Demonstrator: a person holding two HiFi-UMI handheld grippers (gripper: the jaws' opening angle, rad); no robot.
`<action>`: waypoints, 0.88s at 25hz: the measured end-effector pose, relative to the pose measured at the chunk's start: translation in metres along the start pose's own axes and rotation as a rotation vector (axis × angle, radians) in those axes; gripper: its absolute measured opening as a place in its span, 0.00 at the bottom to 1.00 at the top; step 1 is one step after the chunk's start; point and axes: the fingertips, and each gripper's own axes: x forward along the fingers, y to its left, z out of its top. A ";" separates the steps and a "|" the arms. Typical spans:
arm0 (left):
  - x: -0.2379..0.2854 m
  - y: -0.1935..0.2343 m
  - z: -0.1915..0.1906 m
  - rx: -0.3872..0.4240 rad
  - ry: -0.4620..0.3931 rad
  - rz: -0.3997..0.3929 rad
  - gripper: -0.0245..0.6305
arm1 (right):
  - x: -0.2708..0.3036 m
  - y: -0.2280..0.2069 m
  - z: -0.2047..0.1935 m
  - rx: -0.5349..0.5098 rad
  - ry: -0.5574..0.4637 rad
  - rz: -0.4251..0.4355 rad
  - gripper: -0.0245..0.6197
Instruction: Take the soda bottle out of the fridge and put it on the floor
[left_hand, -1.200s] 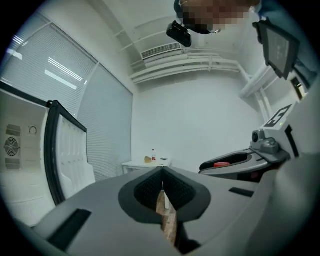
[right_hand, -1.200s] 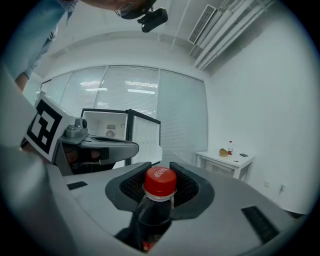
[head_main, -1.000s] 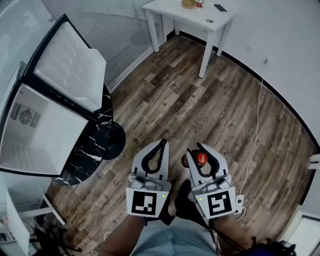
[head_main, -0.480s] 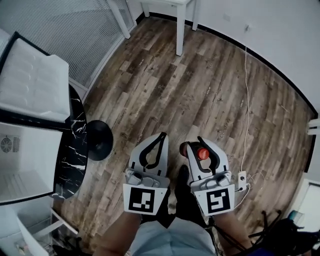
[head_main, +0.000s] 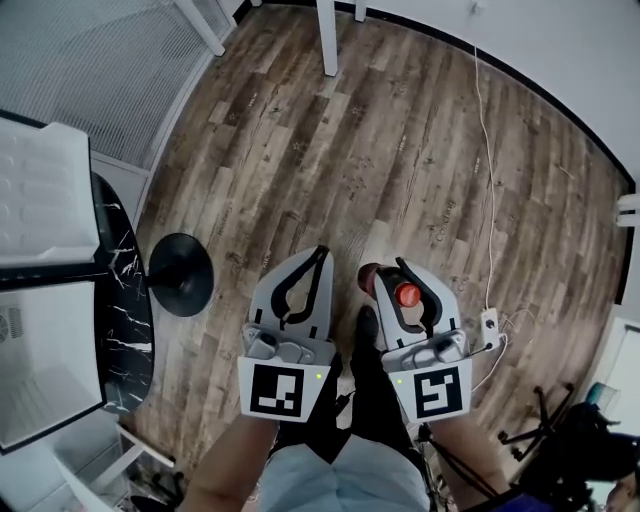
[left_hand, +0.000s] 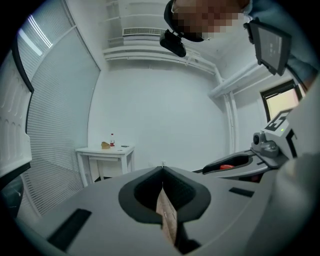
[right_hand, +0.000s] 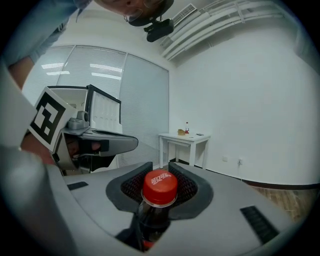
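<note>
right fingers (right_hand: 192, 186), just closing tighter, grasp soda bottle (right_hand: 159, 188); left fingers (left_hand: 107, 212) clenched, empty.

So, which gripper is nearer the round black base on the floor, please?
Left. The left gripper is beside the round black base, to its right; the right gripper lies farther right.

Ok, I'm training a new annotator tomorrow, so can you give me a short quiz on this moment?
1. True or false: the left hand-held gripper holds the soda bottle.
2. The bottle's cap is: A red, B blue, C white.
3. In the head view, on which side is the open fridge?
Key: 1 false, its jaws are together and empty; the right hand-held gripper grips the bottle's neck, its jaws just having closed further. 2 A. 3 left.
</note>
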 end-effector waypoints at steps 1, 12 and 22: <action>0.004 -0.002 -0.006 0.002 0.010 -0.007 0.06 | 0.001 -0.003 -0.007 0.004 0.008 -0.006 0.21; 0.035 -0.003 -0.087 -0.020 0.061 -0.027 0.06 | 0.020 -0.019 -0.092 0.035 0.049 -0.038 0.21; 0.053 -0.003 -0.160 -0.024 0.071 -0.022 0.06 | 0.043 -0.022 -0.176 0.046 0.070 -0.049 0.21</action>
